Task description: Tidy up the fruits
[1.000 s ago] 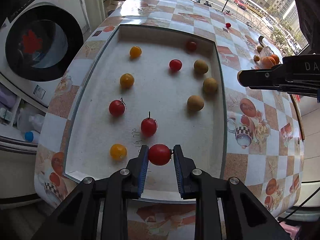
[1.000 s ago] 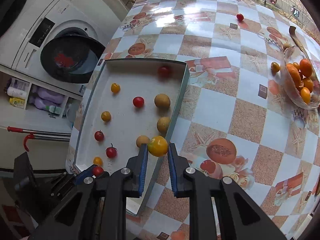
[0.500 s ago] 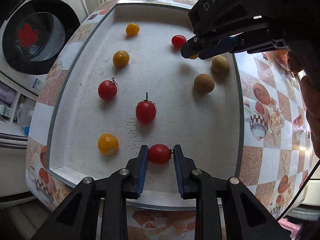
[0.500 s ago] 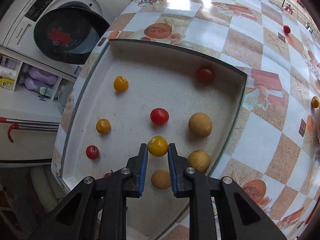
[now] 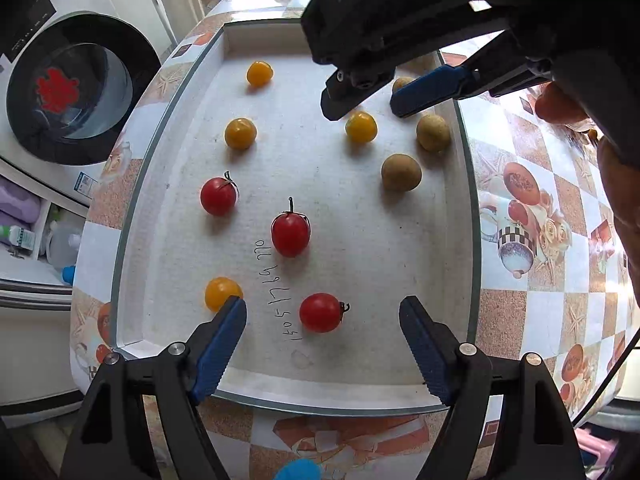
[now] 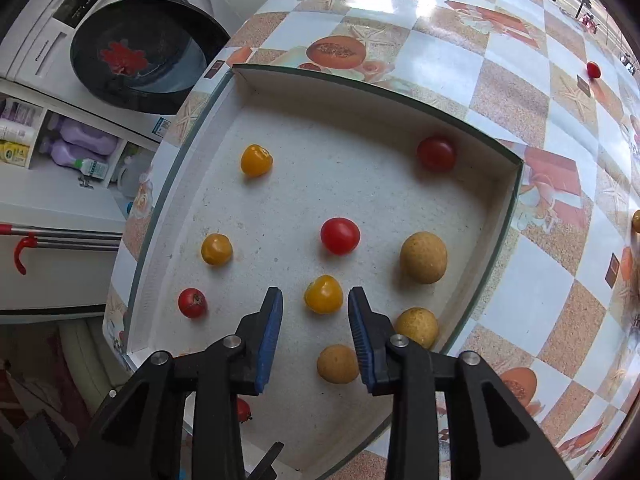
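Observation:
A white tray (image 5: pixel 440 264) on the table holds red tomatoes, yellow tomatoes and brown round fruits. My left gripper (image 5: pixel 322 320) is open wide over the tray's near end, with a red tomato (image 5: pixel 321 312) lying free on the tray floor between its fingers. My right gripper (image 6: pixel 315 306) is open, with a yellow tomato (image 6: pixel 323 294) resting on the tray between its fingers. It also shows in the left wrist view (image 5: pixel 361 126) under the right gripper (image 5: pixel 366 102). Brown fruits (image 6: pixel 423 257) lie along the tray's right side.
The tray (image 6: pixel 516 184) sits on a tablecloth with fruit prints (image 6: pixel 520 60). A loose red tomato (image 6: pixel 593 70) lies far back on the table. A washing machine (image 5: pixel 68 92) and a shelf of bottles (image 6: pixel 76 152) stand to the left, below table level.
Both grippers have opened. The left one let go of the red tomato near the tray's front edge. The right one let go of the yellow tomato on the tray after coming lower.

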Available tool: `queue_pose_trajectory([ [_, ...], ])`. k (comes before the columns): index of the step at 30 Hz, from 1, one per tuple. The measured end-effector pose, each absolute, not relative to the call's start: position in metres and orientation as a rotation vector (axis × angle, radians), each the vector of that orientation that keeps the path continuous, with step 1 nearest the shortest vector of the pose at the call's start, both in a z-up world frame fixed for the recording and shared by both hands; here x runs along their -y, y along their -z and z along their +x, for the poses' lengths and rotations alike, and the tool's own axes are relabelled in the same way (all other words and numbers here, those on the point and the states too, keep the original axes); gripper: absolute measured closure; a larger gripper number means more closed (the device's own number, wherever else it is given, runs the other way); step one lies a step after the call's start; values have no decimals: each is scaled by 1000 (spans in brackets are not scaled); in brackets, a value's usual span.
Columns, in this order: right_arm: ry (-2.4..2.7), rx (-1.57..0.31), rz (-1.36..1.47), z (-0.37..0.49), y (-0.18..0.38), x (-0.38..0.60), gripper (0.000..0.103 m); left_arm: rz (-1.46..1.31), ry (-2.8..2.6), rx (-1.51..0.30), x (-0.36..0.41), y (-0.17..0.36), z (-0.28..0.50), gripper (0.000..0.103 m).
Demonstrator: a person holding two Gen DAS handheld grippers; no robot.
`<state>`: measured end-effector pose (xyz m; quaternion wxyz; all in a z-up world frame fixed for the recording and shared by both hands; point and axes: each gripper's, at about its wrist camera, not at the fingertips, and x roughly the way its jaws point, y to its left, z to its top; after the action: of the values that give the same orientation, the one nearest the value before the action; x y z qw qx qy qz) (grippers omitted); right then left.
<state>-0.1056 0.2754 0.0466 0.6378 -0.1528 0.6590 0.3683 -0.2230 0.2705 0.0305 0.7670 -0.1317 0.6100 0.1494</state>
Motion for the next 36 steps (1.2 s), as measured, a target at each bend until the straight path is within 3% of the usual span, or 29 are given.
queue_pose_trajectory([
  [1, -845, -1494, -344, -106, -52, -273, 42, -288, -326, -1324, -271, -32, -223, 23],
  [4, -834, -1469, -335, -108, -72, -261, 34, -287, -340, -1328, -268, -40, -224, 23],
  [5, -824, -1464, -333, -109, -78, -255, 25, -285, -346, -1330, -271, -45, -226, 20],
  [7, -807, -1449, -335, -110, -89, -241, 21, -285, -363, -1337, -272, -50, -228, 0],
  [13, -759, -1437, -373, -124, -111, -208, 15, -233, -431, -1347, -273, -73, -244, 0],
  [17, -726, -1419, -412, -137, -123, -193, 0, -211, -464, -1354, -273, -89, -253, 0],
  [36, -681, -1331, -500, -183, -182, -164, 0, -188, -446, -1356, -265, -135, -273, 0],
])
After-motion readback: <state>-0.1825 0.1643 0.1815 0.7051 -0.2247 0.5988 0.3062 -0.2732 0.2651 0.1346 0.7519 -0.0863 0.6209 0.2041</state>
